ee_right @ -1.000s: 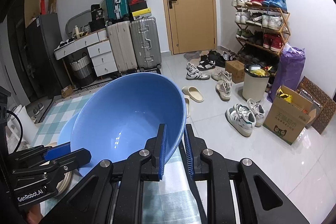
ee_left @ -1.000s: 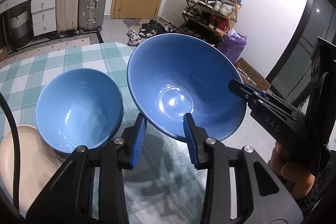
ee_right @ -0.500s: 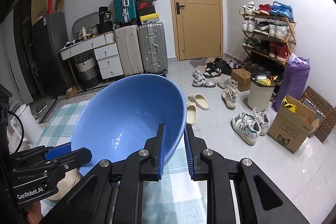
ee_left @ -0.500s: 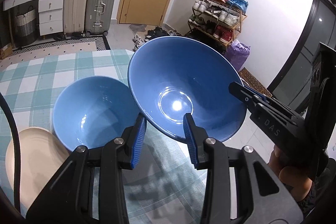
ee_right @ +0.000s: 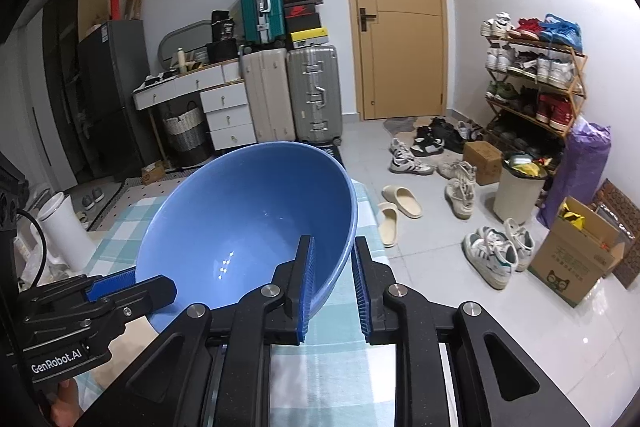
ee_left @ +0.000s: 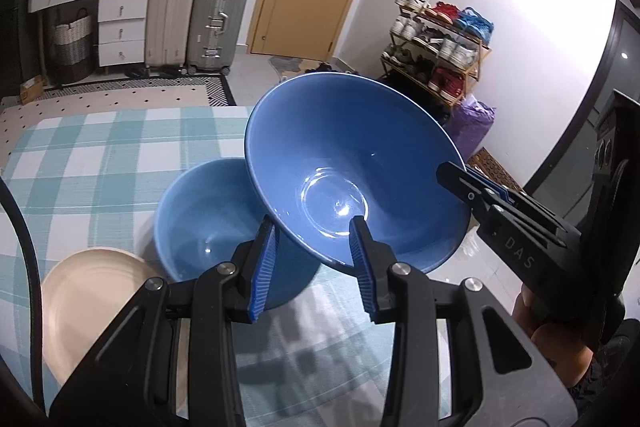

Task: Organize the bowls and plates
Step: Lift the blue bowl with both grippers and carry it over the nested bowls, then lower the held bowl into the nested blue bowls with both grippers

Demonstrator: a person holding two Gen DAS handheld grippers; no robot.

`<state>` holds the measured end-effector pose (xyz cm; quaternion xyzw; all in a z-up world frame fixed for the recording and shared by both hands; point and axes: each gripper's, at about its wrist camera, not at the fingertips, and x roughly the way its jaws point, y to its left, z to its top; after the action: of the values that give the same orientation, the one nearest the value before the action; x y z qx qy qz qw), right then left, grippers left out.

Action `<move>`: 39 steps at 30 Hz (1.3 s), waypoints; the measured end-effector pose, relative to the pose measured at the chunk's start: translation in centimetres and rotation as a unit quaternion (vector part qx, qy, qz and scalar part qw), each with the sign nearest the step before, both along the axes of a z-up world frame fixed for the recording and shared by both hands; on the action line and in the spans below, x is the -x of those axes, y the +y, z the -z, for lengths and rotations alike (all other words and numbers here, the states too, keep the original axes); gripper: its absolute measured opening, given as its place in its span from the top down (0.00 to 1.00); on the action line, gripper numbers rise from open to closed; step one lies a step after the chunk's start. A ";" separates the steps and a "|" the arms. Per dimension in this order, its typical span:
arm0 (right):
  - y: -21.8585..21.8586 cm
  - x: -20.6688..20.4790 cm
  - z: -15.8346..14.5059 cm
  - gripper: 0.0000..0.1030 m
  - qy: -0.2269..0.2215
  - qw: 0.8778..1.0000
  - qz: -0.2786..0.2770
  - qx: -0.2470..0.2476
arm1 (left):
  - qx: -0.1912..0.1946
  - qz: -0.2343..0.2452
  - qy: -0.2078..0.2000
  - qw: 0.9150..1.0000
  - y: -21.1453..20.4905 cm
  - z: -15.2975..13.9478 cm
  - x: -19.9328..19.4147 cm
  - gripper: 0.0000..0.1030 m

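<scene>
Clenched with the left gripper (ee_left: 312, 263) on the near rim of the large blue bowl (ee_left: 360, 155), one pad inside the wall and the other beneath it. Pinched too with the right gripper (ee_right: 330, 279) on the rim at the far right side, jaws almost together on the thin edge. Taken from two sides, most likely because so wide and glossy a dish would swing or slip from a single rim pinch.

Held clear of the table (ee_left: 100, 155), tipped with the mouth toward the left wrist camera, above and to the right of the small blue bowl (ee_left: 200, 227). Overlapping that bowl's right edge in the left wrist view, apparently without contact.

Judged as mid-carry, not yet set down. Too wide to nest inside the small bowl, so probably bound for a spot of its own or for the bottom of a stack; impossible to say which.

Just left of the small bowl, close against it, a beige plate (ee_left: 88, 299) flat on the checked cloth, untouched.

Worth levelling before lowering, and worth keeping the tilted rim away from the small bowl's edge
</scene>
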<state>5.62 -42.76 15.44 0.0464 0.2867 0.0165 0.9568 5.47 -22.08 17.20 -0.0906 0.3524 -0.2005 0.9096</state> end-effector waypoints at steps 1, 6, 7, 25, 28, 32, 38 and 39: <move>0.5 -0.2 0.0 0.81 -0.001 1.000 -0.005 0.000 | 0.000 -0.003 0.001 1.000 0.2 0.0 -0.2 0.68; 2.0 -1.6 0.3 0.81 0.005 1.000 -0.021 0.000 | -0.001 -0.021 0.003 1.000 1.8 0.0 -0.8 0.68; 2.3 -1.9 0.4 0.81 0.007 1.000 -0.024 0.000 | -0.002 -0.023 0.003 1.000 2.0 0.1 -1.1 0.68; 8.0 -5.3 4.2 0.80 0.042 0.997 -0.068 0.002 | -0.006 -0.068 0.040 0.997 7.2 4.8 -3.8 0.68; 8.7 -5.7 4.8 0.80 0.048 0.996 -0.072 0.003 | -0.008 -0.073 0.044 0.996 7.9 5.6 -4.2 0.68; 9.4 -6.0 5.5 0.80 0.054 0.996 -0.075 0.005 | -0.007 -0.075 0.047 0.996 8.4 6.5 -4.6 0.68; 10.1 -6.3 6.4 0.80 0.062 0.995 -0.075 0.013 | -0.003 -0.073 0.051 0.996 9.0 7.5 -5.0 0.68; 10.3 -6.2 6.5 0.80 0.061 0.995 -0.073 0.019 | -0.005 -0.072 0.051 0.996 8.8 7.6 -4.9 0.68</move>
<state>11.82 -32.48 8.95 0.0079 0.3476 0.0783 0.9343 10.37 -13.27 9.59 -0.1216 0.3922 -0.1281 0.9028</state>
